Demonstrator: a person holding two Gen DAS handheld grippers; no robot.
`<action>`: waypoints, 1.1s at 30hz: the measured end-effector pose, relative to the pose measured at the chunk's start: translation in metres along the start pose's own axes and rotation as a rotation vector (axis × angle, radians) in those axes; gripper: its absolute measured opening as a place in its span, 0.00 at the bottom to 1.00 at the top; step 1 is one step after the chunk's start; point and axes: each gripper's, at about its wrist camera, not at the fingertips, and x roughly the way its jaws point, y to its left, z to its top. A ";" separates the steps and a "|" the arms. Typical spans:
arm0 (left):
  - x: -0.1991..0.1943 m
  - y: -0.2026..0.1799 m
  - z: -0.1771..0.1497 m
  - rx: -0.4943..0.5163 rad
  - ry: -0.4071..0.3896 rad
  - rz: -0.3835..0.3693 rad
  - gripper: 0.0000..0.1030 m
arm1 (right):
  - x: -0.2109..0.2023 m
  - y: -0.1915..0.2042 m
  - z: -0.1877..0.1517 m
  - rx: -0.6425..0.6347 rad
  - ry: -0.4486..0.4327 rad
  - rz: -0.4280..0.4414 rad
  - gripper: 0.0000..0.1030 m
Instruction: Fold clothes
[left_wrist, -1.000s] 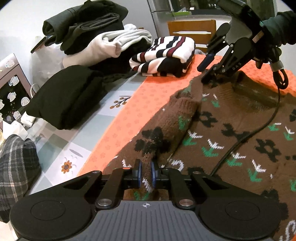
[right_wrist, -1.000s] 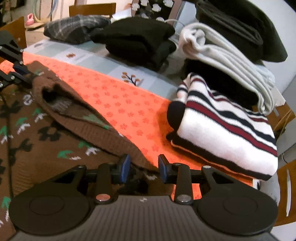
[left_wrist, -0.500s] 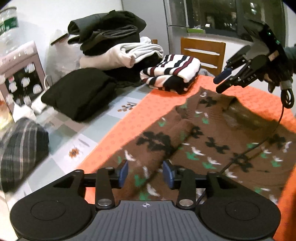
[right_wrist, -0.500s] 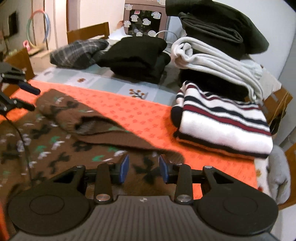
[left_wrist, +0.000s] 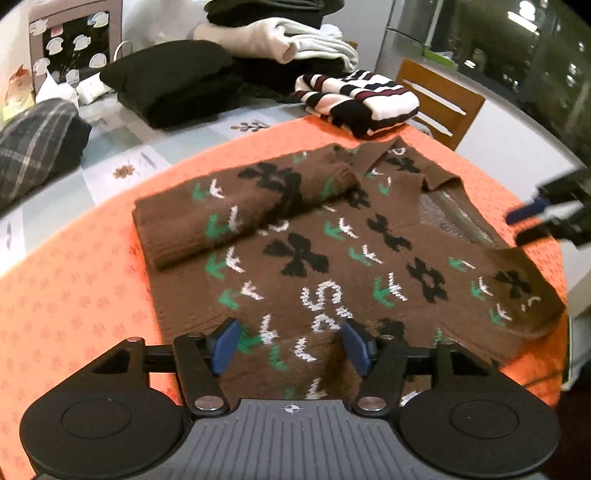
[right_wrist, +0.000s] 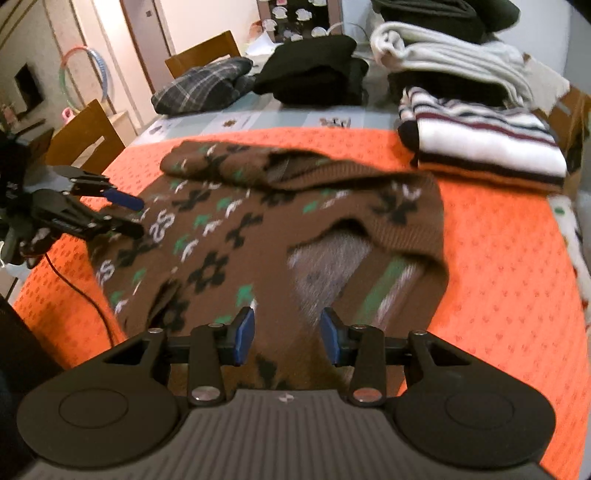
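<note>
Here, a brown patterned sweater lies mid-fold on the orange cloth, one sleeve across its chest. Left gripper and right gripper hover empty, jaws opening; next, likely, the other sleeve.

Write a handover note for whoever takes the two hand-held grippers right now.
Left hand-held gripper: jaws opening, nothing gripped, above the hem of the brown knitted sweater with black flowers.
Right hand-held gripper: jaws opening, empty, above the sweater's collar end.
The sweater lies on the orange patterned cloth.
Done: one sleeve is folded across the body.
Left: the other sleeve, near the right hand-held gripper, still sticks out; fold it in, fold the body, then stack it by the striped folded sweater.
</note>
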 end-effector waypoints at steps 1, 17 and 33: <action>0.001 -0.002 -0.001 0.005 -0.006 0.007 0.68 | -0.003 0.003 -0.005 0.011 -0.003 -0.005 0.44; -0.047 -0.035 -0.038 0.024 -0.015 -0.082 0.13 | -0.026 0.022 -0.060 0.056 0.003 -0.048 0.45; -0.118 -0.056 -0.125 -0.074 0.076 -0.019 0.29 | -0.033 0.065 -0.083 -0.115 0.013 -0.090 0.45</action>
